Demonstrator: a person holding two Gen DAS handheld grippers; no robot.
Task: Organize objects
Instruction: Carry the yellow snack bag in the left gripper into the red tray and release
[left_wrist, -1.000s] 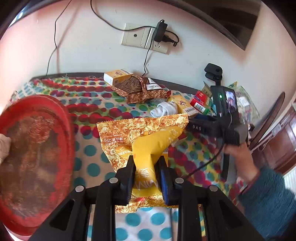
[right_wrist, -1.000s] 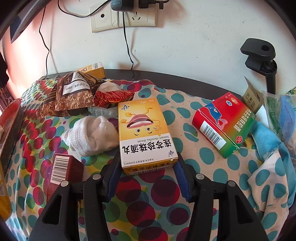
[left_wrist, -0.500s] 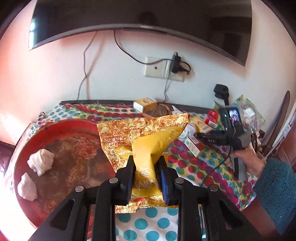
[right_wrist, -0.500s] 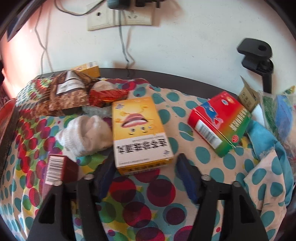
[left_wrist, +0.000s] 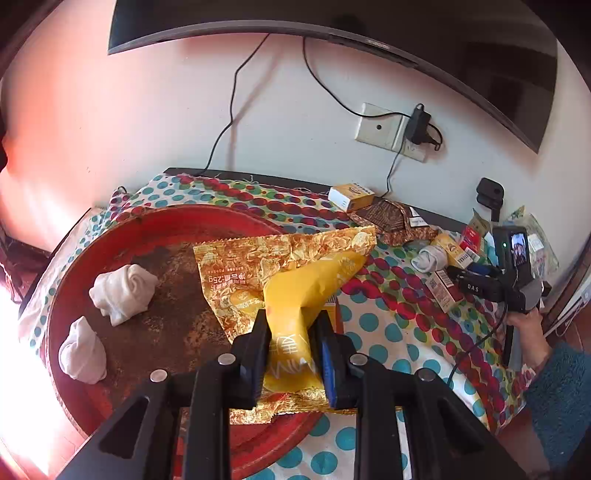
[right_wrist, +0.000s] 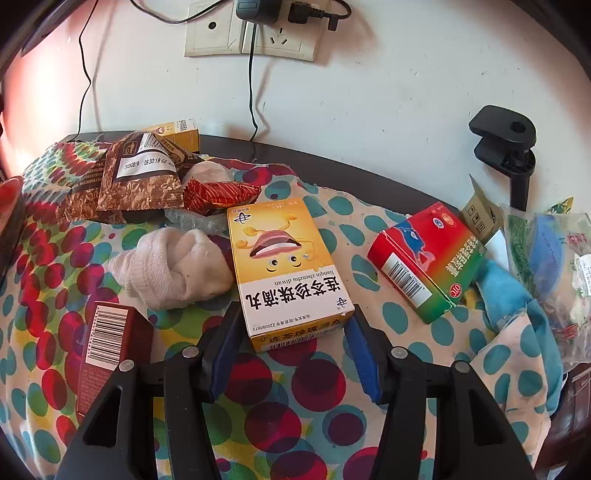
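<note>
A yellow medicine box (right_wrist: 286, 271) lies flat on the spotted cloth of the desk (right_wrist: 317, 373), its long axis running straight away from the right gripper (right_wrist: 291, 345) toward the wall. Its near short end sits between the two blue-padded jaws, which have just been closing in. Both pads stand at the box's bottom corners, though whether they press on it cannot be told from this view. A rolled white sock (right_wrist: 173, 267) touches the box's left side, and a red and green box (right_wrist: 424, 258) lies apart to the right.

On the other side of the desk, the left gripper (left_wrist: 293, 349) is clamped tight on a gold and yellow snack packet (left_wrist: 280, 273), which it holds above a round red tray (left_wrist: 147, 229). Two white sock bundles (left_wrist: 122, 290) already rest in the tray, to the left of the packet. The tray lies directly below the packet, so releasing it there looks like the next step. The right hand, nearer the yellow box, seems set to carry that box over afterwards.
</note>
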